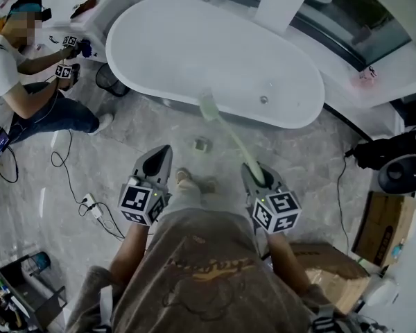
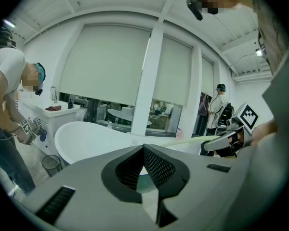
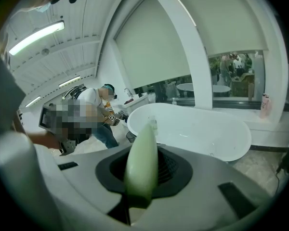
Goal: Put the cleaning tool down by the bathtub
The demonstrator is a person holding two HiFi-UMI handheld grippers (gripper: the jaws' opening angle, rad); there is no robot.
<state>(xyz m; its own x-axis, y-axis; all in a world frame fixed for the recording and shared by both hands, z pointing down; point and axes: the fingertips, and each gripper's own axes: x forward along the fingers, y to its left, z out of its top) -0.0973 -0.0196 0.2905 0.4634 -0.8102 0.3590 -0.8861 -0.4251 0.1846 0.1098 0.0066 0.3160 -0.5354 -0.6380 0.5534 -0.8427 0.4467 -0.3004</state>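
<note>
- The cleaning tool (image 1: pixel 225 132), a slim pale-green long-handled brush, is clamped by its handle in the right gripper (image 1: pixel 251 170), with its head at the white bathtub's (image 1: pixel 194 47) near rim.
- The left gripper (image 1: pixel 162 152) is closed and empty.
- Grey marbled floor (image 1: pixel 298 155); a bright showroom with blinds.

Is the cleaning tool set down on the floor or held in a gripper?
Held. The right gripper's jaws are closed on the cleaning tool's pale green handle, and its far end is raised toward the bathtub's rim.
</note>
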